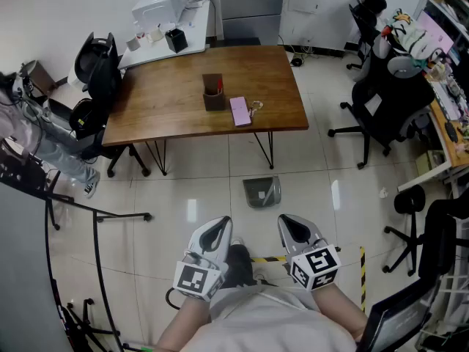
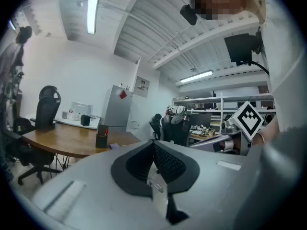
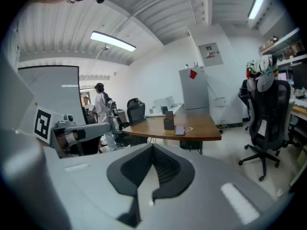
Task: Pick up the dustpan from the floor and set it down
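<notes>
Bottom centre of the head view: left gripper (image 1: 212, 233) and right gripper (image 1: 296, 229) side by side, not touching each other. Both are held over the floor (image 1: 183, 196) and point toward the upper part of the frame. The forearms enter from the bottom edge.

Left gripper view: the black pads meet along one seam with nothing between them. Jaws together, empty. Right gripper view: same reading, pads pressed to each other, nothing held.

Dustpan (image 1: 262, 192): grey, lying on the pale tiled floor at frame centre, just above and between the two grippers and touching neither. It sits just below the front edge of the worktop (image 1: 176, 105), near the right hairpin leg (image 1: 265, 149).

Worktop: brown wood, upper centre. On it:
- a dark pen holder (image 1: 213, 92), upright, near the middle
- a lilac notebook (image 1: 240, 111), flat, just to the pen holder's lower right
- a small item beside the notebook, too small to identify

Surroundings:
- A black office chair (image 1: 97, 68) stands at the worktop's left end.
- A second office chair (image 1: 381, 105) stands at frame right, well apart from the worktop.
- A white printer (image 1: 158, 7) sits on a white desk at upper left.
- A strip of yellow-and-black tape (image 1: 361, 264) lies on the floor at lower right.
- A seated person's legs (image 1: 44, 141) show at the left edge.
</notes>
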Demonstrator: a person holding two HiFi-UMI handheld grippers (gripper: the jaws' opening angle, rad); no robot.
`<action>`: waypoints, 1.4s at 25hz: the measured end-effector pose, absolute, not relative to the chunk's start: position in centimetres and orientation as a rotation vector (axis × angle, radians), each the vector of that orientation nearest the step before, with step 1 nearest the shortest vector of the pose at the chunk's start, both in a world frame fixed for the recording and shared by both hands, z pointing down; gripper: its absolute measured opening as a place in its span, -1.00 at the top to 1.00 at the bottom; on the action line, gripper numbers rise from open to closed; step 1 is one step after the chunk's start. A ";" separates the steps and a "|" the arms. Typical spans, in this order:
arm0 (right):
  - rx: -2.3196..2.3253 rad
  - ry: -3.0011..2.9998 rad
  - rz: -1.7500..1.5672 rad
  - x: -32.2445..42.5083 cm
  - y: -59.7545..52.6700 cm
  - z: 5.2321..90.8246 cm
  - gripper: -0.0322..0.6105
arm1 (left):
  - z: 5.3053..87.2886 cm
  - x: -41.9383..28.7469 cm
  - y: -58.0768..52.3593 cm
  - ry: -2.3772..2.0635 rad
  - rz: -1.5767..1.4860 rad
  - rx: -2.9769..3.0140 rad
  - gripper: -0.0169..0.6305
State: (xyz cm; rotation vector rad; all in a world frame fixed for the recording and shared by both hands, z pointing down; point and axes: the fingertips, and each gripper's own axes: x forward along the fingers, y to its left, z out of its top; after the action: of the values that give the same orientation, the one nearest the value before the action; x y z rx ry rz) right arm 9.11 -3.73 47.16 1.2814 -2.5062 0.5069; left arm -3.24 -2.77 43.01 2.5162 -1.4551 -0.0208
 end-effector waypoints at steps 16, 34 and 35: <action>1.165 -2.046 0.856 7.9 -16.3 59.8 -0.80 | 43.1 -8.8 -15.7 -1.420 0.008 2.570 0.90; 0.984 -1.614 1.241 9.5 -19.3 82.8 0.76 | 56.0 -9.5 -18.4 -1.426 0.100 2.436 0.90; 0.980 -1.623 1.250 9.2 -19.4 82.7 0.77 | 56.1 -9.5 -18.4 -1.424 0.102 2.429 0.90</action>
State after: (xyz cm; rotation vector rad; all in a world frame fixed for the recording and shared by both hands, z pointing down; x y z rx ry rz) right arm 9.19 -19.43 82.72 0.9799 -1.6228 1.2504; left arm -9.52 -18.38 56.15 2.4287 -1.4243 0.1023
